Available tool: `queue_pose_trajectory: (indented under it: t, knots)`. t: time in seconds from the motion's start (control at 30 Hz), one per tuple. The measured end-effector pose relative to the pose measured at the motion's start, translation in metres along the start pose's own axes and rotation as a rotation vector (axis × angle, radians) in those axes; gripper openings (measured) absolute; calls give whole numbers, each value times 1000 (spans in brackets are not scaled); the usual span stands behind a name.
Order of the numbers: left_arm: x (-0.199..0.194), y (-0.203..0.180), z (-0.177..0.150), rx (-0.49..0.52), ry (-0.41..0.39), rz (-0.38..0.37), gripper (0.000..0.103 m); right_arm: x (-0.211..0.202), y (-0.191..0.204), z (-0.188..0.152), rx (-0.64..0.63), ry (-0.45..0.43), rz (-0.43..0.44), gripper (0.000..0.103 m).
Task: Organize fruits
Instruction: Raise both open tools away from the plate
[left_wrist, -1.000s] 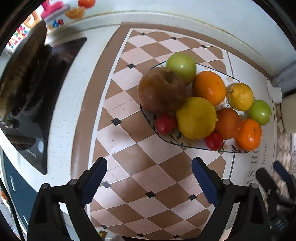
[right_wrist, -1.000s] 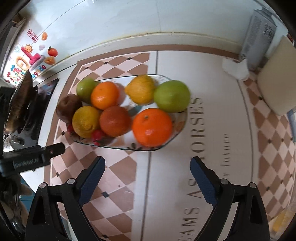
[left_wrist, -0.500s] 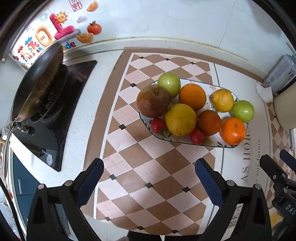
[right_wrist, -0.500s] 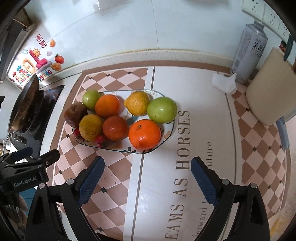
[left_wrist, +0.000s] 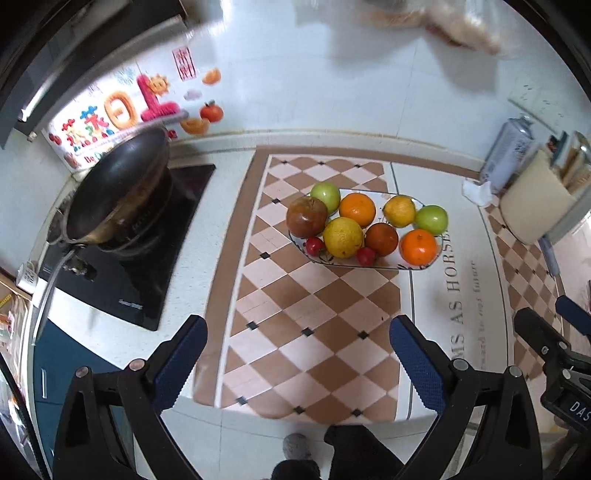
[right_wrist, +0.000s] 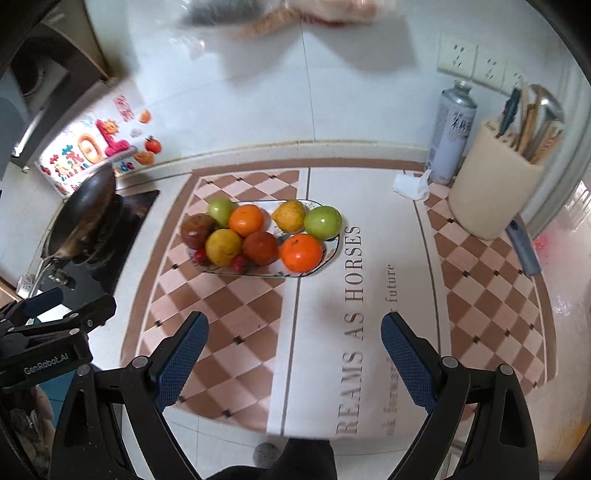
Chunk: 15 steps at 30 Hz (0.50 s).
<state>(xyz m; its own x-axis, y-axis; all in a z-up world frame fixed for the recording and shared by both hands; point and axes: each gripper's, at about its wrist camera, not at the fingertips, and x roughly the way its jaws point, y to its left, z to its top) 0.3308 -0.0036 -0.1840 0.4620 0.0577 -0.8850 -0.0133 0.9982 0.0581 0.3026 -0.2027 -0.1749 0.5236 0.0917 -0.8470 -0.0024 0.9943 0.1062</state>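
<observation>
A glass plate (left_wrist: 430, 264) (right_wrist: 332, 251) on the counter mat holds several fruits: a brown apple (left_wrist: 306, 221) (right_wrist: 197, 230), green apples (left_wrist: 431, 219) (right_wrist: 322, 222), oranges (left_wrist: 418, 247) (right_wrist: 301, 253), yellow citrus (left_wrist: 342, 237) (right_wrist: 223, 246) and small red fruits (left_wrist: 314, 245). My left gripper (left_wrist: 297, 343) is open and empty, well back from the plate. My right gripper (right_wrist: 293, 339) is open and empty, also well back from it. Each gripper shows at the edge of the other's view.
A wok (left_wrist: 114, 192) (right_wrist: 83, 214) sits on a black stove (left_wrist: 125, 284) at the left. A spray can (right_wrist: 452, 136), a crumpled tissue (right_wrist: 412, 184) and a beige utensil holder (right_wrist: 491, 188) stand at the back right by the wall.
Both grippers have pulled up and back from the plate, so the fruits look smaller and farther away. Both stay open and empty.
</observation>
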Motion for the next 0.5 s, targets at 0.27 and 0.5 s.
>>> queue_pose_trajectory:
  t: [0.27, 0.5]
  knots:
    - [-65, 19, -44, 24, -83, -16, 101, -82, 26, -52, 10, -63, -26, 97]
    - [-124, 37, -84, 28, -136, -28, 101, -150, 48, -95, 15, -124, -10, 97]
